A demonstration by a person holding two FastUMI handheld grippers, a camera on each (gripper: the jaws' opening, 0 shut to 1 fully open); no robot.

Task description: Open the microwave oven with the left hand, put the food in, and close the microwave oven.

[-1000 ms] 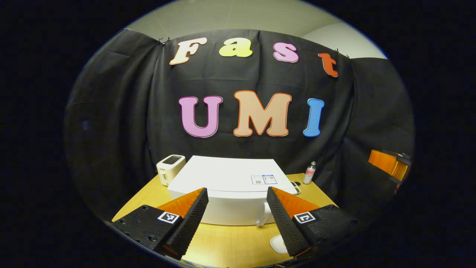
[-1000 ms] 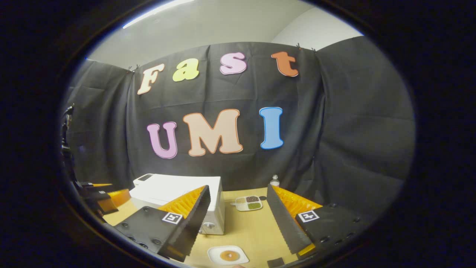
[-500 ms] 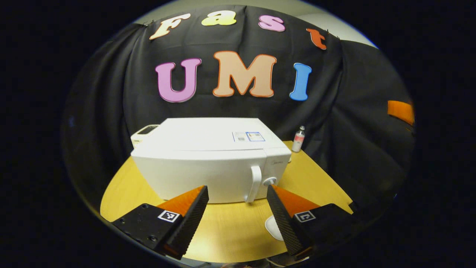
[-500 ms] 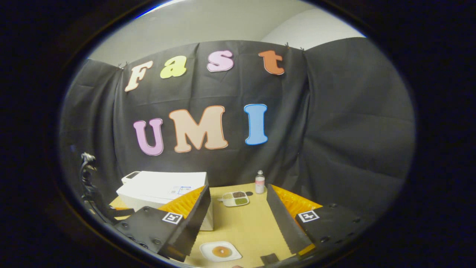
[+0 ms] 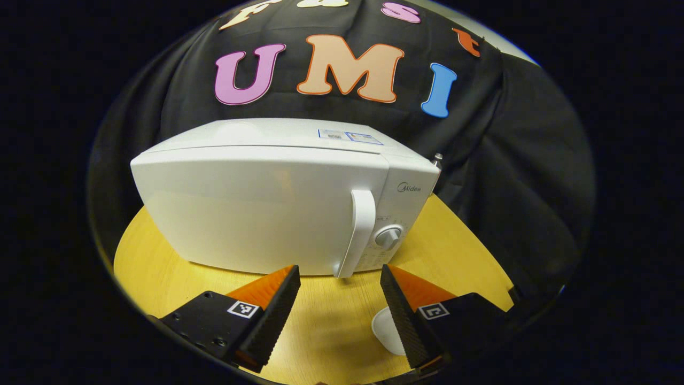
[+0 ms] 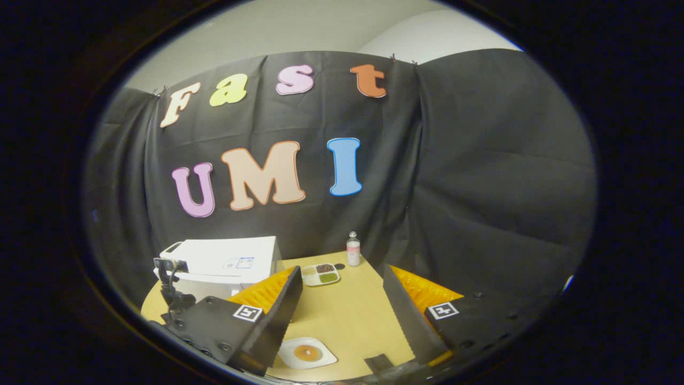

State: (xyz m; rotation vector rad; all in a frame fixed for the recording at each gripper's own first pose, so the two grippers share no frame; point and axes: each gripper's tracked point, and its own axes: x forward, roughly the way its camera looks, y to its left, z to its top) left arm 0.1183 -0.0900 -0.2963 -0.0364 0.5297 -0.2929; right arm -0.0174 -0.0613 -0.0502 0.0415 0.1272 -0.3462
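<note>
In the left gripper view, the left gripper sits low in front, its two fingers spread wide apart and holding nothing. Between and below them lies the yellow wooden table. Just inside the right-hand finger, partly hidden by it, rests the white edge of a plate. Beyond the fingertips stands a white microwave oven, close and large, with its door shut. Its upright white door handle rises just above the gap between the fingers, a little toward the right-hand finger, not touching either one. A round dial sits just right of the handle, above the right-hand fingertip. The cap of a small bottle peeks over the oven's far right corner.

In the right gripper view, the right gripper also has its fingers released and wide apart, gripping nothing. Nearest, just below the gap and toward the left-hand finger, a white plate holds a round brown piece of food. The table stretches away between the fingers. Farther off, just beyond the left-hand fingertip, sits a small divided dish with dark, green and pale fillings. The bottle stands behind it, near the table's far edge. Past the left-hand finger stands the microwave oven.
</note>
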